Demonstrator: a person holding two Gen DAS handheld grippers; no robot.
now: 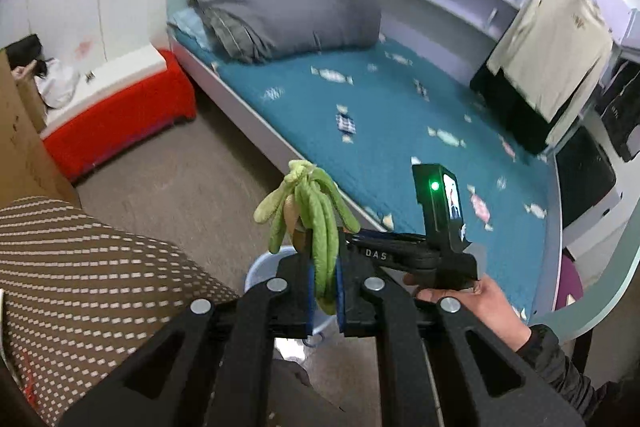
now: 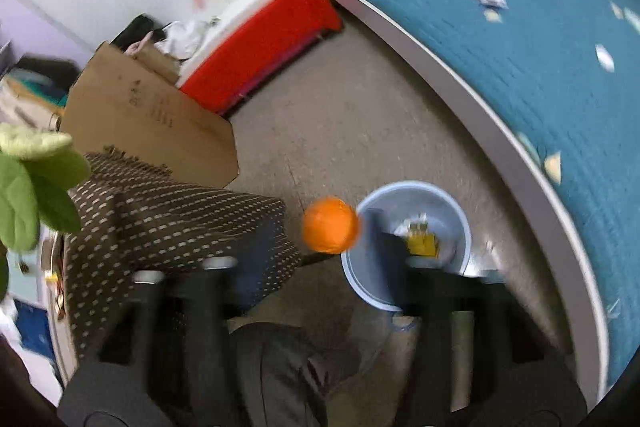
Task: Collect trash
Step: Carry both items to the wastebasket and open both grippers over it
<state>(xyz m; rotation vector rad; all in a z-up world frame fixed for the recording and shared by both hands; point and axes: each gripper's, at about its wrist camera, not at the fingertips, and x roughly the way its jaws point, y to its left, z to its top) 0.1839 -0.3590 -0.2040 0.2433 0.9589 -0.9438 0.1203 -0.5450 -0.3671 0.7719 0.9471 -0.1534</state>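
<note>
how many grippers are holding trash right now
1. The left gripper is shut on the green peel above the blue bin. The right gripper is open, orange ball midair.

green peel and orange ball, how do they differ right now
The green peel is long, limp strips hanging from a knot; the orange ball is round and compact. The peel is pinched in the left tongs; the ball sits free of the right tongs, blurred, by the rim of the blue bin. Both are above the bin area.
</note>
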